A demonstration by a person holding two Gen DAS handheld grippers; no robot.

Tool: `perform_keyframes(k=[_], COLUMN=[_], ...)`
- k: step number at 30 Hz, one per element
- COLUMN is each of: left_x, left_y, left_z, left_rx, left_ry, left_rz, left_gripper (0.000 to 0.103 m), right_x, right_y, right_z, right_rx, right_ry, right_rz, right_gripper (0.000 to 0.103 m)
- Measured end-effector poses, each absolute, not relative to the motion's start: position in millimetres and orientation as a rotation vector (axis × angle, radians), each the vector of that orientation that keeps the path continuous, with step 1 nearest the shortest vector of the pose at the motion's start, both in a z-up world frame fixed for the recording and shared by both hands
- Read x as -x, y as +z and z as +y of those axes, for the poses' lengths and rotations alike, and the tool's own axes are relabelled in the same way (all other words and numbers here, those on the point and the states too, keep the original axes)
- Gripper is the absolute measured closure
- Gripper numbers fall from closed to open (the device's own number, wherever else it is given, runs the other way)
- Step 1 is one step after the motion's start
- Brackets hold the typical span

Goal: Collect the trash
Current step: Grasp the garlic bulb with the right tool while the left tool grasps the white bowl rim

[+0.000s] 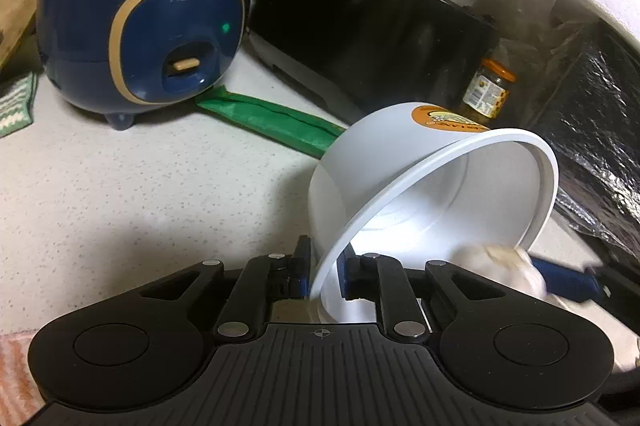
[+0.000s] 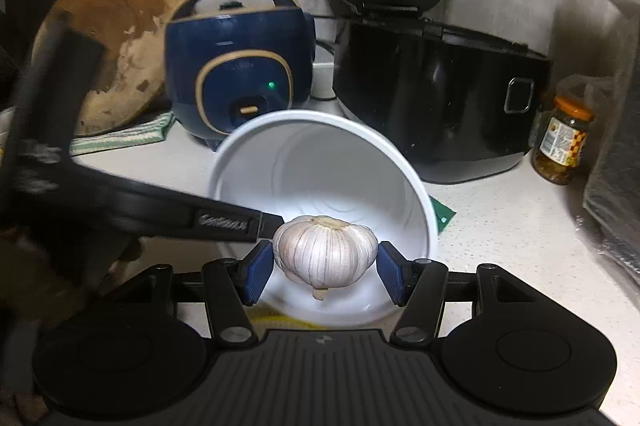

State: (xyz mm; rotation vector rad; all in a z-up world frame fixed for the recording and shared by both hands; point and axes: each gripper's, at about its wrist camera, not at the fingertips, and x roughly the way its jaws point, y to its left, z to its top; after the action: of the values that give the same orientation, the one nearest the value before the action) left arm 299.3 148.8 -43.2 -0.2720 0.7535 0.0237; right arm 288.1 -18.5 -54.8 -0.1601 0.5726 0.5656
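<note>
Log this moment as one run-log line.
left tongs: shut on tilted white plastic bowl rim | right tongs: shut on white garlic bulb at bowl mouth | garlic not yet released

Our left wrist view sits low, close behind the white bowl (image 1: 404, 185) at lower right, facing the blue cooker (image 1: 140, 17) at upper left. Our right wrist view looks straight into that bowl (image 2: 320, 185); both share cooker (image 2: 240, 65) and jar (image 2: 564, 141).

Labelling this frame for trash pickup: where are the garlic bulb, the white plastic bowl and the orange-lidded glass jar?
garlic bulb (image 2: 325, 250), right wrist view, middle of its skin.
white plastic bowl (image 2: 320, 161), right wrist view, inner wall.
orange-lidded glass jar (image 2: 563, 145), right wrist view, label.
</note>
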Motion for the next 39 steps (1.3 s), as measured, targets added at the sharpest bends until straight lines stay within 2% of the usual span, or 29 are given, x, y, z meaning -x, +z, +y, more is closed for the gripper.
perform_keyframes(k=[5,9,17,25,29,38,39], left_x=[-292,-284,-253,-230,-226,-224,-224], left_y=[-41,-34,0,8,4,-23,-28], left_z=[161,169,181,217,224,224,223], left_rx=[0.369,0.427,0.455,0.689,0.647,0.587,0.598], left_ry=[0.02,0.034,0.038,0.044,0.113,0.139,0.126], left_rz=[0.756,0.745,0.728,0.829,0.858,0.861,0.868], left_gripper=[0.088,0.088,0.088,0.088,0.08,0.078,0.075], right_x=[-262,-249,-233,-237,-236,-242,-242], right_y=[-62,-88,-89,-92,-92,-99,-99], right_z=[-31,-29,-31,-37,-35,-36,-36], right_rx=[0.15,0.205,0.236,0.185,0.186,0.17,0.17], right_ry=[0.604,0.573,0.555,0.556,0.553,0.554,0.552], right_rz=[0.622,0.674,0.629,0.648,0.648,0.687,0.684], right_gripper=[0.046,0.046,0.046,0.046,0.046,0.043,0.043])
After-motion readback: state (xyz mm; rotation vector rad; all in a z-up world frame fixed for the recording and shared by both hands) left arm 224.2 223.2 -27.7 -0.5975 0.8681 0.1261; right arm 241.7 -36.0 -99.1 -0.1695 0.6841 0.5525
